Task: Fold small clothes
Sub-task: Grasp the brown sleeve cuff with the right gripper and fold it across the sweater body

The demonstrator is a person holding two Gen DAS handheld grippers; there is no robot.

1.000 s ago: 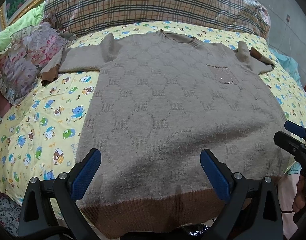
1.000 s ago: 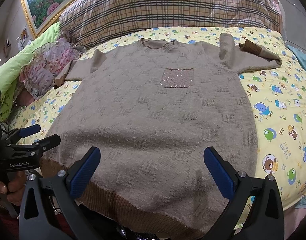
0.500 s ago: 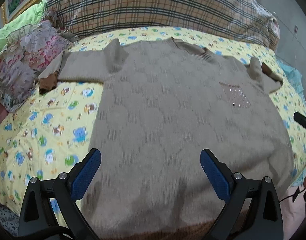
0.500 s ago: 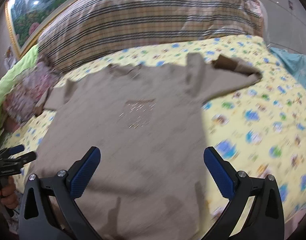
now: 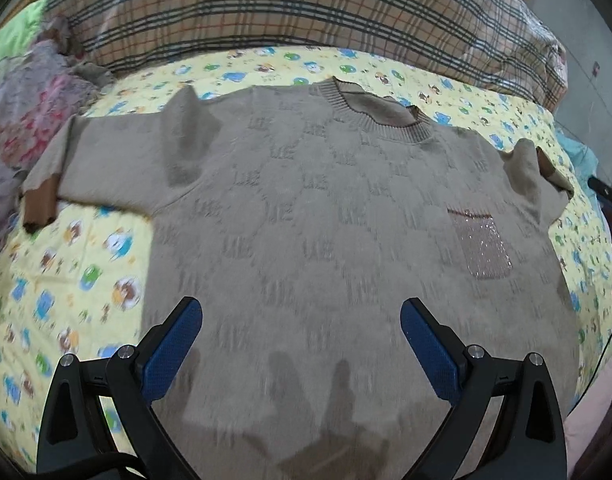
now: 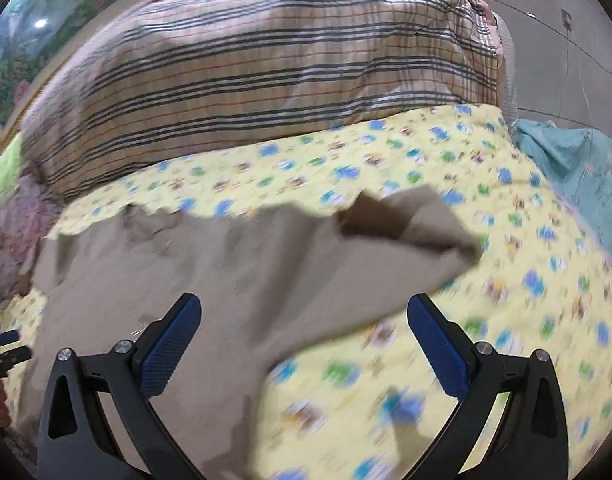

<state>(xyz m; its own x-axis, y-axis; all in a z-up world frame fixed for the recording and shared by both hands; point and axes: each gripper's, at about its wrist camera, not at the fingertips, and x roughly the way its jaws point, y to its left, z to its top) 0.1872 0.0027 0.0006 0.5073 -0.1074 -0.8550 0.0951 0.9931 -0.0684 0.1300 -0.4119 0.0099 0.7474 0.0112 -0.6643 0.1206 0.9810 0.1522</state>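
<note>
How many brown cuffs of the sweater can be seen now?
2. One cuff ends the sleeve spread out at the left edge of the sweater, beside the floral cloth. The other cuff lies on the folded-back sleeve at the right, above the pocket.

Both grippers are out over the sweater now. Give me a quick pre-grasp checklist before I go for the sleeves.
1. Left gripper open, nothing between its fingers: ok.
2. Right gripper open, nothing held: ok.
3. Sweater lies flat, front up, on the yellow sheet: ok.
4. Left sleeve spread out sideways, brown cuff showing: ok.
5. Right sleeve flat: not ok, it is bunched with its end doubled over.
6. Right wrist view sharp enough to aim: not ok, heavily blurred.
7. Hem position: cannot tell, outside both views.
</note>
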